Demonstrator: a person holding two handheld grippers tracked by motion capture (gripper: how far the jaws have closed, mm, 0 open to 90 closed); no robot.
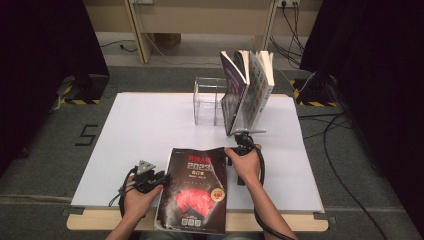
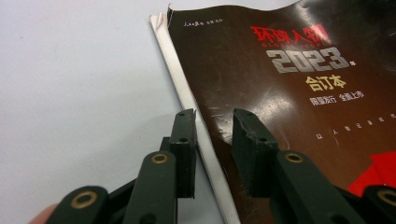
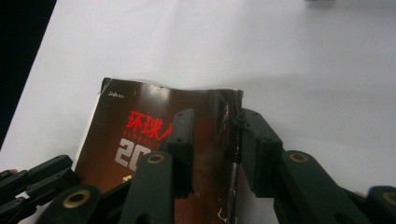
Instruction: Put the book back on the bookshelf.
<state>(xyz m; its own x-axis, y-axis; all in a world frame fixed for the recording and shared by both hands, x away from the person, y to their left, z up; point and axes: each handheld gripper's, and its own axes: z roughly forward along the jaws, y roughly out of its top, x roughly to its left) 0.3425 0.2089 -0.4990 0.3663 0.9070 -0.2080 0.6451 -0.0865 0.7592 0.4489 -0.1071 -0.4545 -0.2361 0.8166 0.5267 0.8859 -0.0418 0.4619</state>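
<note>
Dark-brown glossy magazine [image 1: 194,190] lay at the white table's [image 1: 140,130] near edge, overhanging. We had left gripper [image 2: 212,123] and right gripper [image 3: 210,122] spread astride its side edges, seemingly not pinching. Risk was cover buckling. Clear acrylic rack [image 1: 210,100] stood well apart.

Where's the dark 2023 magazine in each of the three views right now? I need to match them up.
High view: the magazine lies flat at the table's near edge, bottom centre, between the two hands.
Left gripper view: it takes up the right half, its spine edge between the left tongs.
Right gripper view: it sits lower left of centre, its right edge between the right tongs.
Shared landmark: the silver "2023" under the red title.
</note>
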